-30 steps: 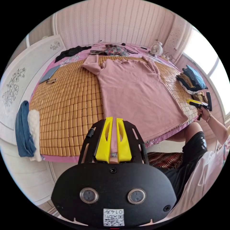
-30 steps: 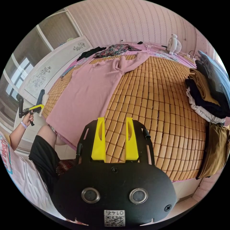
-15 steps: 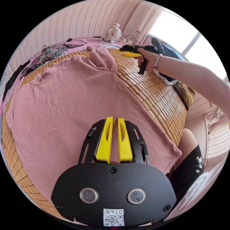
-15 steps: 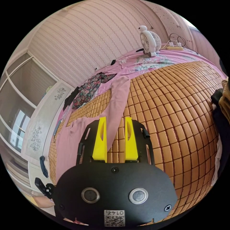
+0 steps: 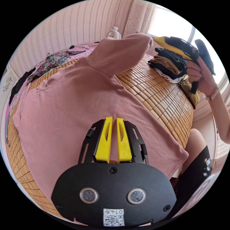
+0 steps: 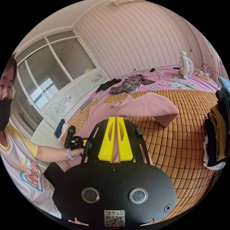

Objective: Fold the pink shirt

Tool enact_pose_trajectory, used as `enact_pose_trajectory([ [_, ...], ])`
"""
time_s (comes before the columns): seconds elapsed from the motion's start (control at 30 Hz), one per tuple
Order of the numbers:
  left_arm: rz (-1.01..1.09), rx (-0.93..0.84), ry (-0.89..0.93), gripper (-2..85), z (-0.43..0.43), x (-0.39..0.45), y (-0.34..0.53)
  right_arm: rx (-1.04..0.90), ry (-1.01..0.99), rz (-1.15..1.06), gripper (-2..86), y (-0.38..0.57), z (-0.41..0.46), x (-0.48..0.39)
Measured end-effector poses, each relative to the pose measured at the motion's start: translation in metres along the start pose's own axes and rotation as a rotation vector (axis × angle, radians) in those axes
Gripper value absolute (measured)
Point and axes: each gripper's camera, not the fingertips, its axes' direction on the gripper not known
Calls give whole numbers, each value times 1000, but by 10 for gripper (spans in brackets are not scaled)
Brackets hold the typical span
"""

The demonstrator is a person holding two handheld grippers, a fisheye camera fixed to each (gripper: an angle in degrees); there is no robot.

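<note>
The pink shirt (image 5: 79,95) lies face up on a bamboo mat (image 5: 158,95). Its body is flat and its hem is toward me. My left gripper (image 5: 114,118) is over the lower part of the shirt with its jaws together; I cannot tell whether it touches the cloth. In the right gripper view the left gripper (image 6: 82,143) sits by the hem in a hand. My right gripper (image 6: 116,117) is shut on the end of the right sleeve (image 6: 148,107), which is lifted off the mat and drapes back in a loop. The left gripper view has the right gripper (image 5: 155,38) holding that sleeve (image 5: 119,52) up high.
A stack of folded clothes (image 6: 218,134) sits at the mat's right edge. A floral garment (image 6: 131,82), a black garment (image 6: 106,84) and a small white fan (image 6: 185,64) lie at the far side of the bed. A white bed end (image 6: 71,100) stands left. The person (image 6: 26,165) stands at the near edge.
My right gripper reached the right sleeve, shut on its end and lifted it up and toward the near side. My left gripper moved in over the shirt's lower part and stayed shut.
</note>
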Motion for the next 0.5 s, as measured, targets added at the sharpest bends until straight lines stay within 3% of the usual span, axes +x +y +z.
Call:
enact_pose_trajectory([
  [0.17,17,75,27,-1,-8,20,8,-65,223,83,76,63,-38,19],
  [0.3,41,-56,13,-3,28,34,8,-199,387,62,130,79,-28,37],
  [0.5,38,-43,22,-6,53,40,8,-331,440,19,64,93,6,44],
])
